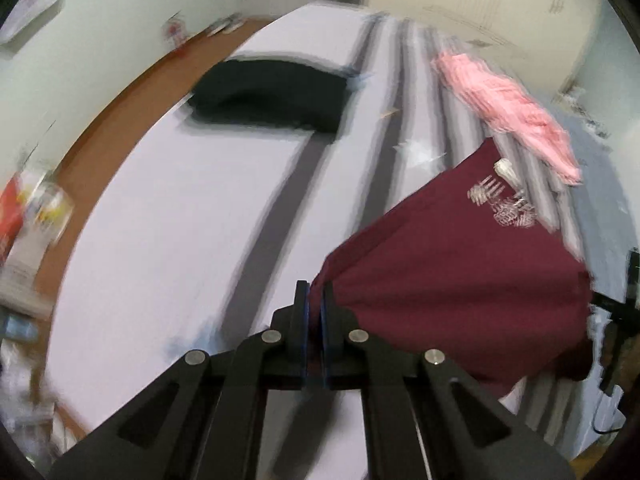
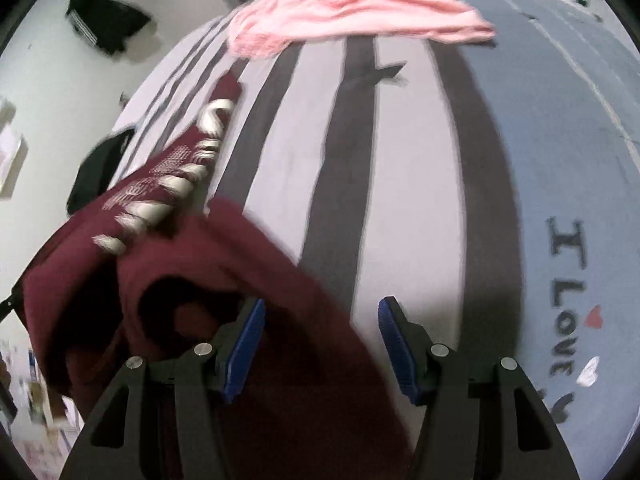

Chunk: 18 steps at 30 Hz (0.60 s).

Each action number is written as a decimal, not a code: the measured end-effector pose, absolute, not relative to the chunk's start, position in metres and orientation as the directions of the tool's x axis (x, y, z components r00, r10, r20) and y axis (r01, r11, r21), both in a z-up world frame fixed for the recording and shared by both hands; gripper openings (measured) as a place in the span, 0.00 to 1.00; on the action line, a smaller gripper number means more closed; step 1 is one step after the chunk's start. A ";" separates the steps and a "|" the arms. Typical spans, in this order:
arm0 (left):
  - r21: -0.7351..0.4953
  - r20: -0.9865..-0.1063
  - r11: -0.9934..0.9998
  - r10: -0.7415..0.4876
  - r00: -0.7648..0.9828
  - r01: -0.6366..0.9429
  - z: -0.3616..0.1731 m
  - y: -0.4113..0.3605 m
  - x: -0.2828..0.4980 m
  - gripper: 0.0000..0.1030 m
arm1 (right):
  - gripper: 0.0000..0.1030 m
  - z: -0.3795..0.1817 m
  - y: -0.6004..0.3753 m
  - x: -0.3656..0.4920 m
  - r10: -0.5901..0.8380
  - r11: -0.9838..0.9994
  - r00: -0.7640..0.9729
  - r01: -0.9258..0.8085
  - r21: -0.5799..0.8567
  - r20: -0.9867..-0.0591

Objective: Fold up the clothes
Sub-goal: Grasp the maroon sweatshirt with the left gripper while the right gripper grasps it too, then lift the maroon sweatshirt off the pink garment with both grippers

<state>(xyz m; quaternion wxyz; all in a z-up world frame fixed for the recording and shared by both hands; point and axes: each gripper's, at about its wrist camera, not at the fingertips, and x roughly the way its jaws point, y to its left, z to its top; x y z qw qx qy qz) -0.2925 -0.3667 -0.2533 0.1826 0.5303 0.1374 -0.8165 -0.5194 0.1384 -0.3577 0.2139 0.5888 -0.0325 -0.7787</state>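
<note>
Maroon garment (image 1: 460,272), printed in white on one face, hangs lifted above the striped bedspread (image 1: 180,220), pinched at one corner by the left gripper (image 1: 316,300), whose jaws are clenched on a small tuck of cloth. From that pinch the fabric fans outward and away toward the bed's far right side, so its long axis appears to run from the left gripper toward the print (image 1: 500,204); in the right wrist view the same print (image 2: 168,184) runs diagonally up and away. The right gripper (image 2: 320,340) stands wide apart and released: the cloth drapes across and in front of its left finger (image 2: 244,344), but nothing is caught between the blue pads. Probable reason for this arrangement: one hand suspends the garment so that it falls open under its own weight, while the other is positioned to take a second corner and spread it flat. Both views are motion-blurred, so sleeves and hem cannot be told apart. A pink garment (image 2: 352,16) lies crumpled near the far edge of the bed, and a black garment (image 1: 268,96) rests toward its far left side, well apart from the maroon one. Lettering (image 2: 568,292) marks the bedspread's plain right-hand border. Judged stage: early, garment held up and not yet laid out for folding.
</note>
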 end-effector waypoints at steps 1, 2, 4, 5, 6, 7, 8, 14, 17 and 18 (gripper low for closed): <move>0.010 -0.930 -0.880 -0.183 -0.320 0.474 -0.263 -0.374 -0.274 0.03 | 0.54 -0.360 0.134 -0.515 -0.368 -0.904 -0.204 0.306 0.298 -0.907; 0.049 -0.939 -0.866 -0.209 -0.272 0.498 -0.271 -0.381 -0.256 0.03 | 0.54 -0.361 0.132 -0.512 -0.364 -0.903 -0.201 0.314 0.292 -0.910; 0.095 -0.955 -0.835 -0.230 -0.187 0.542 -0.288 -0.391 -0.227 0.03 | 0.55 -0.361 0.129 -0.508 -0.362 -0.904 -0.202 0.313 0.290 -0.910; 0.096 -0.960 -0.827 -0.224 -0.169 0.554 -0.292 -0.393 -0.218 0.03 | 0.56 -0.363 0.129 -0.506 -0.360 -0.906 -0.197 0.307 0.292 -0.912; 0.104 -0.960 -0.830 -0.228 -0.163 0.548 -0.294 -0.391 -0.213 0.03 | 0.57 -0.365 0.128 -0.505 -0.349 -0.910 -0.195 0.302 0.283 -0.917; 0.126 -0.953 -0.837 -0.250 -0.168 0.532 -0.293 -0.384 -0.210 0.04 | 0.57 -0.367 0.127 -0.504 -0.332 -0.915 -0.198 0.303 0.265 -0.922; 0.132 -0.945 -0.834 -0.269 -0.186 0.535 -0.289 -0.379 -0.211 0.04 | 0.57 -0.369 0.126 -0.504 -0.311 -0.921 -0.205 0.306 0.241 -0.928; 0.041 -0.874 -0.860 -0.277 -0.399 0.508 -0.241 -0.357 -0.253 0.32 | 0.57 -0.373 0.134 -0.502 -0.259 -0.944 -0.227 0.265 0.196 -0.939; 0.006 -0.833 -0.914 -0.229 -0.504 0.405 -0.227 -0.339 -0.289 0.58 | 0.57 -0.377 0.130 -0.500 -0.236 -0.944 -0.235 0.286 0.165 -0.943; -0.013 -0.823 -0.930 -0.198 -0.533 0.366 -0.225 -0.333 -0.303 0.65 | 0.57 -0.378 0.127 -0.501 -0.226 -0.945 -0.235 0.290 0.154 -0.945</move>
